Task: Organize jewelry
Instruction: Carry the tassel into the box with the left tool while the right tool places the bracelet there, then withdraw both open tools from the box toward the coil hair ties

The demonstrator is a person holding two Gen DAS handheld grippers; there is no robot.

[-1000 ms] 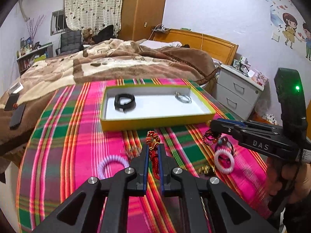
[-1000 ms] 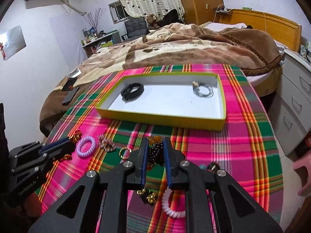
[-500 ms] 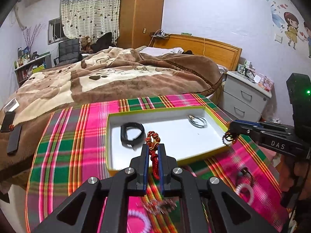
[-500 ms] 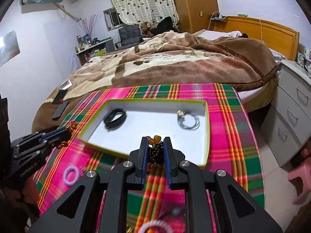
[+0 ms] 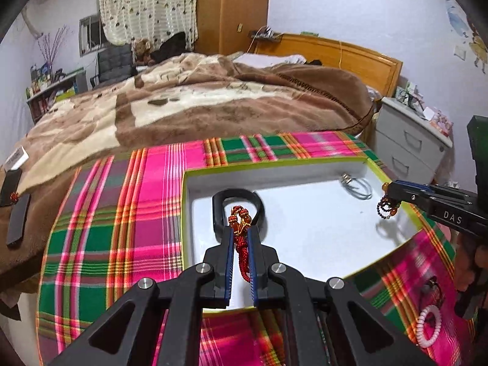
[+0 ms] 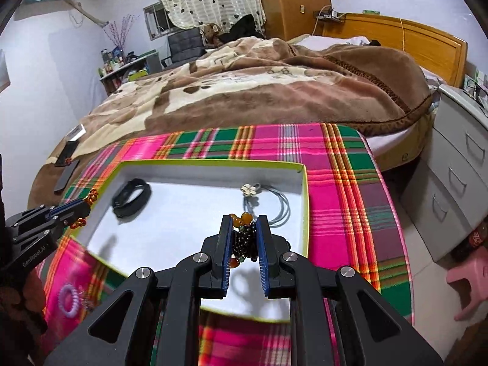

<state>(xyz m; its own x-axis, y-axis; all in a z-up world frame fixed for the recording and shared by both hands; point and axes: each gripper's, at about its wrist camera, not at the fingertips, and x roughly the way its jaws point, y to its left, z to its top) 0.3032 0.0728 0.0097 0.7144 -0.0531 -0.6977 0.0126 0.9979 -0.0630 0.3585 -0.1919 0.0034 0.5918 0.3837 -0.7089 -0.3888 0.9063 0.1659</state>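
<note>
A white tray with a yellow-green rim point(image 5: 308, 160) point(image 6: 213, 162) lies on the plaid cloth. In it are a black band point(image 5: 259, 206) point(image 6: 131, 196) and a grey cord bracelet point(image 5: 358, 187) point(image 6: 274, 206). My left gripper point(image 5: 241, 233) is shut on a red beaded bracelet point(image 5: 241, 244) and hangs it over the tray's left part. My right gripper point(image 6: 243, 228) is shut on a dark beaded bracelet with amber beads point(image 6: 244, 239) over the tray's right part. In the left wrist view the right gripper point(image 5: 393, 190) shows with the beads dangling.
A pink-white coil hair tie point(image 5: 430, 324) and a dark trinket point(image 5: 431, 286) lie on the cloth at the right; a purple coil tie point(image 6: 70, 300) lies at the left. A bed with a brown blanket point(image 5: 213, 103) is behind, a grey drawer unit point(image 6: 454, 158) to the right.
Both grippers rose from the cloth with their bracelets and moved forward, from in front of the tray to over its inside. The loose items on the cloth dropped out of centre view.
</note>
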